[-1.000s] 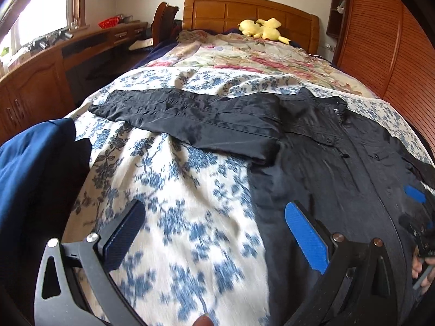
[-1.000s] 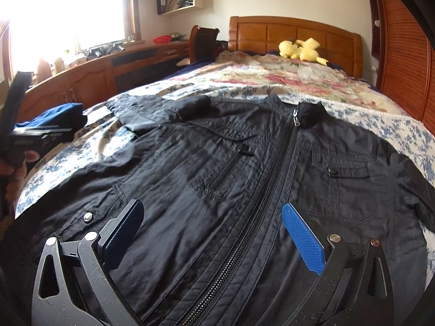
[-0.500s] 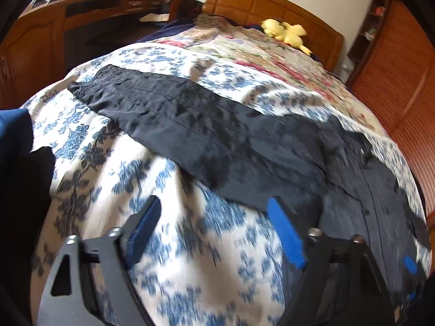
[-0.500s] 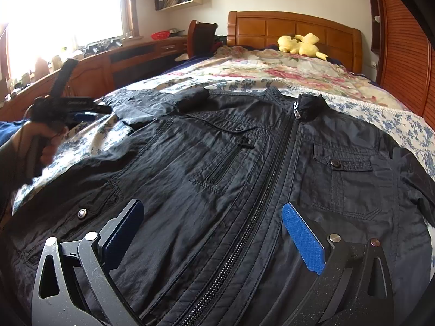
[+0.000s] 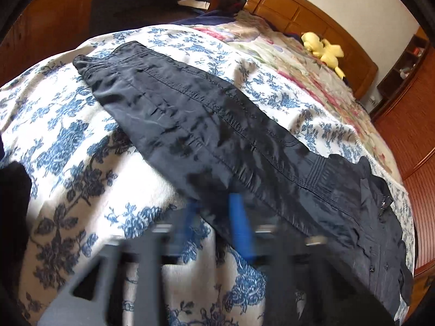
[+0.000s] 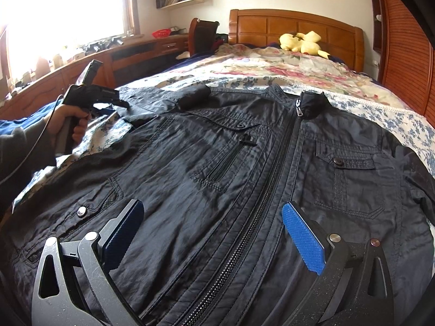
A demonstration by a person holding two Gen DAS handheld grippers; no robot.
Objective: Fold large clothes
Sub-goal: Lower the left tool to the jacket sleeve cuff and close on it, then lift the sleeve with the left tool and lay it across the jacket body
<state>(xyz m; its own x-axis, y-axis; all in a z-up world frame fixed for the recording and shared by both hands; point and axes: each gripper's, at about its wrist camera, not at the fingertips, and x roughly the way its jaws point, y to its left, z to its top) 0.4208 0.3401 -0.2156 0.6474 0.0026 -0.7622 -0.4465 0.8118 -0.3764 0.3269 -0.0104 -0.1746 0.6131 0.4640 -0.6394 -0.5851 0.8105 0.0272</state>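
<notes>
A black zip-front jacket (image 6: 244, 163) lies face up on the bed. Its sleeve (image 5: 204, 125) stretches flat across the blue-flowered bedspread (image 5: 68, 141). In the left wrist view my left gripper (image 5: 213, 217) is blurred at the sleeve's near edge. Its jaws are closing, and the sleeve edge sits pinched between the blue pads (image 5: 239, 231). The right wrist view shows that same left gripper (image 6: 114, 106) at the jacket's left side, held by a hand (image 6: 68, 127). My right gripper (image 6: 212, 233) hovers open over the jacket's lower front, astride the zip, holding nothing.
A yellow plush toy (image 6: 301, 42) lies by the wooden headboard (image 6: 293, 27) on a pink-flowered quilt (image 6: 272, 68). A wooden desk (image 6: 130, 57) runs along the left wall under the window. Slatted wooden doors (image 6: 402, 40) line the right side. Dark clothing (image 5: 11, 203) lies at the bed's left edge.
My left gripper has swung left and down from the jacket body to the sleeve, rolled, and closed its jaws on the sleeve edge. The right gripper has stayed put and open.
</notes>
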